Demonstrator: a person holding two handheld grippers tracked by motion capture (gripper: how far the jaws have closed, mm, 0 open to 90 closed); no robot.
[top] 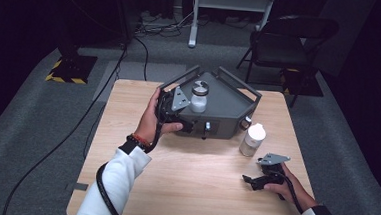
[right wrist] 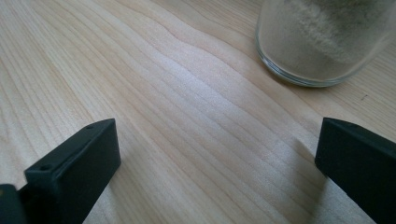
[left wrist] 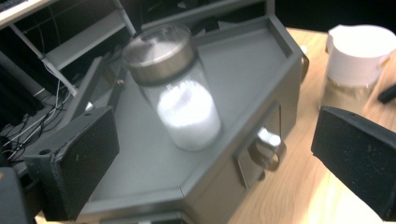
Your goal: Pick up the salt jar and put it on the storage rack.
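A grey metal box with raised rails (top: pixel 229 97) (left wrist: pixel 261 65) stands at the far middle of the wooden table. On its flat top stands a clear shaker of white powder with a metal cap (top: pixel 199 97) (left wrist: pixel 180 100). My left gripper (top: pixel 174 117) (left wrist: pixel 215 158) is open at the box's front left corner, its jaws wide apart with the shaker just beyond them. A second jar with a white lid (top: pixel 252 139) (left wrist: pixel 357 56) (right wrist: pixel 322 37) stands on the table right of the box. My right gripper (top: pixel 254 180) (right wrist: pixel 217 168) lies low and open on the table, near that jar.
The box front carries a small metal latch (top: pixel 207 128) (left wrist: pixel 266 149). Bare wood (top: pixel 194 183) spreads across the table's front. Beyond the table are a black folding chair (top: pixel 287 41), a white stand (top: pixel 232 5) and cables on the grey floor.
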